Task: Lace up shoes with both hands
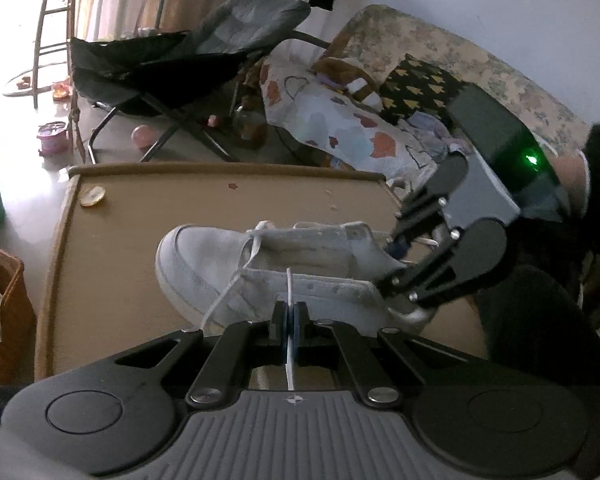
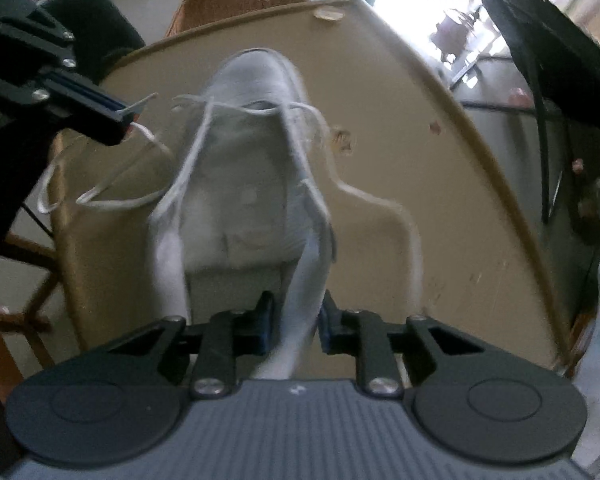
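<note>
The white sneaker (image 1: 268, 264) is laid on the tan table (image 1: 140, 208), directly ahead of the left gripper (image 1: 289, 312), which is clenched on the white lace (image 1: 289, 284), probably to keep it taut. The right gripper (image 2: 294, 316) is parted around the shoe's side wall, apparently steadying it; contact cannot be told.

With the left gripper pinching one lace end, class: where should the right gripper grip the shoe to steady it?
Probably the heel-side collar wall, taken from above. The right gripper already straddles that thin upright edge, jaws parted. It fits between the pads, and the white lace in the left gripper stays clear.
</note>
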Tool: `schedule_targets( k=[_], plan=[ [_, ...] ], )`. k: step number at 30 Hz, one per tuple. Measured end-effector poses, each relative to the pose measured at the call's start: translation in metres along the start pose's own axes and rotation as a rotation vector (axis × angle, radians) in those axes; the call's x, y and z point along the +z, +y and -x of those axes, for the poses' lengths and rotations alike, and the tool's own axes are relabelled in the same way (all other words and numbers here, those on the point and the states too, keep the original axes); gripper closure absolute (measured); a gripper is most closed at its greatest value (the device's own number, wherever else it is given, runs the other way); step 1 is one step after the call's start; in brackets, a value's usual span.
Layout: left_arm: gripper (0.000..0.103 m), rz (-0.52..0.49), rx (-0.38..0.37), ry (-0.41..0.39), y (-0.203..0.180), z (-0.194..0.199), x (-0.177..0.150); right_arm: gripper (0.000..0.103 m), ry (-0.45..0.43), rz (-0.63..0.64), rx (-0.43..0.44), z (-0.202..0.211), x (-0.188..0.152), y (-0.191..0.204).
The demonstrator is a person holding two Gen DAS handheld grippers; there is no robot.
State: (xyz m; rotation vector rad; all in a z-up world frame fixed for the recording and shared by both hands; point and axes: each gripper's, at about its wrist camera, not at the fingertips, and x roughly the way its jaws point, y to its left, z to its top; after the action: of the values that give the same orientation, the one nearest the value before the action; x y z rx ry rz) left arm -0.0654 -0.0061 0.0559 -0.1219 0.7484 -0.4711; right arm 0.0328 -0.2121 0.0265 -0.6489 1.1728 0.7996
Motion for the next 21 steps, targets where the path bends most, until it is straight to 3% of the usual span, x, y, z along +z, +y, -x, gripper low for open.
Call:
schedule_targets(
  k=[7, 12, 21],
  plan=[
    [0.1, -0.059, -0.015, 0.003, -0.007, -0.002, 0.007, 0.081, -0.035, -0.08, 0.01, 0.011, -0.024, 0.017],
    [0.1, -0.11, -0.027, 0.017, -0.01, -0.005, 0.016, 0.081, 0.0, -0.084, 0.032, 0.009, -0.027, 0.022],
    [0.1, -0.253, -0.042, 0.091, -0.014, -0.023, 0.028, 0.077, -0.049, -0.071, -0.032, 0.029, -0.021, 0.025]
  ],
)
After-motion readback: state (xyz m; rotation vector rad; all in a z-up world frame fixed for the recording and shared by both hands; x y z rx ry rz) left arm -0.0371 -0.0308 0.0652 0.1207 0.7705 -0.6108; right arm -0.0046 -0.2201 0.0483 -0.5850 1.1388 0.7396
